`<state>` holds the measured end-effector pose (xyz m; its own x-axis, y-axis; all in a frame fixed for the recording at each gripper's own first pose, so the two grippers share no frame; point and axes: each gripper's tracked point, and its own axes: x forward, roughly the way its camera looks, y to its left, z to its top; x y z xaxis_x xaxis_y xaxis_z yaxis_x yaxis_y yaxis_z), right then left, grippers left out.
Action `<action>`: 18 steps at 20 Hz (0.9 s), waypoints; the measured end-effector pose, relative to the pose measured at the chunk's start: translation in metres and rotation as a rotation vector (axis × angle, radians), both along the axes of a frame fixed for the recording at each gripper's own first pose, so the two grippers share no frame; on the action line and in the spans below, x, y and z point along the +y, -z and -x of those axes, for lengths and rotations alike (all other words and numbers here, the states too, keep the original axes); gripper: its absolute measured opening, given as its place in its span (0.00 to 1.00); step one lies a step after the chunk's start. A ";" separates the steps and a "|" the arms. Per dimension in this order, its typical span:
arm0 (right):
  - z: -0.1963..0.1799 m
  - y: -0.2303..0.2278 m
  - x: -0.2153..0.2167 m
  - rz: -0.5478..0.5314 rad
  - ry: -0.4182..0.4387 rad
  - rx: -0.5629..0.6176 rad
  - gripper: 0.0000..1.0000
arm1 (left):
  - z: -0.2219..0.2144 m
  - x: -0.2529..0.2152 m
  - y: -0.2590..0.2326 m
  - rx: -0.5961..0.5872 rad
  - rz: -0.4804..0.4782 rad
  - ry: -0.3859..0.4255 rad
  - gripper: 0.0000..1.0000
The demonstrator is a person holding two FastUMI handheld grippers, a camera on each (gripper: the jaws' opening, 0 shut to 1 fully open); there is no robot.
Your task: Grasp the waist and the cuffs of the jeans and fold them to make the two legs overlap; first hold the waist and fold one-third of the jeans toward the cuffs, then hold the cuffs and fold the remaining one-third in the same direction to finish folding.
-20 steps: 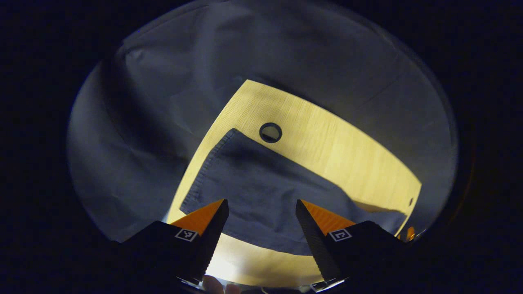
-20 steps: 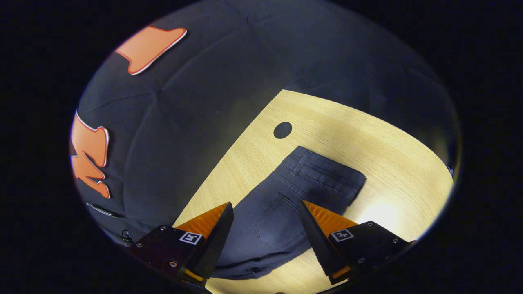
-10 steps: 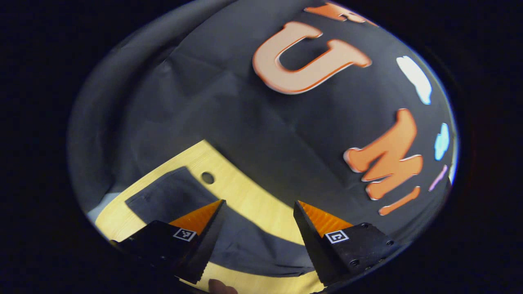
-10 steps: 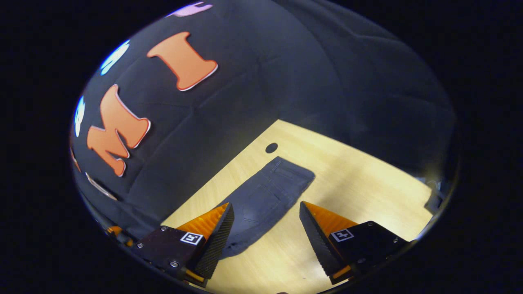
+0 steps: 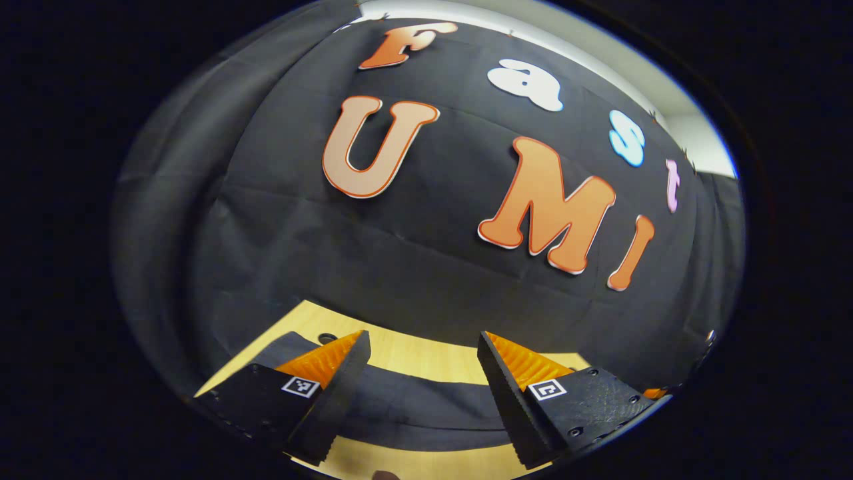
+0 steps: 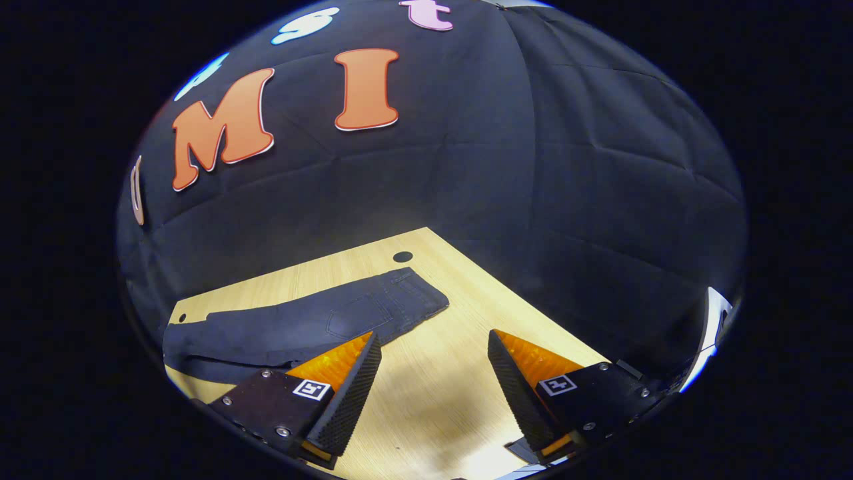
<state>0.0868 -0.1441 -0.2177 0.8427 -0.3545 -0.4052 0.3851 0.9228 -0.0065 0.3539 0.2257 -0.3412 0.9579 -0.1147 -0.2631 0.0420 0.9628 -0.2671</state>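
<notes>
we see dark jeans [image 6: 313, 327] flat on the table [image 6: 440, 393], both grippers [image 5: 416, 387] [image 6: 430, 387] up off them, fingers apart, holding nothing

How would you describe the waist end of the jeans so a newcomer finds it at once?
On the wooden table lie dark jeans. Their waist end is nearest the round hole; unlike the cuff end, it has a stitched back pocket.

No readable text shows apart from the wall letters; the small square markers on the fingers [image 6: 558, 384] carry none.
</notes>
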 end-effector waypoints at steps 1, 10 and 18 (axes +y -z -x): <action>-0.001 0.001 0.002 -0.006 -0.011 0.004 0.98 | 0.001 -0.005 0.001 0.007 -0.005 0.011 0.97; -0.079 0.021 0.004 -0.419 -0.044 -0.004 0.98 | 0.010 -0.013 -0.018 -0.025 -0.059 -0.026 0.98; -0.157 0.117 -0.040 -0.846 0.237 0.160 0.98 | 0.029 0.005 -0.019 -0.013 -0.052 -0.180 0.98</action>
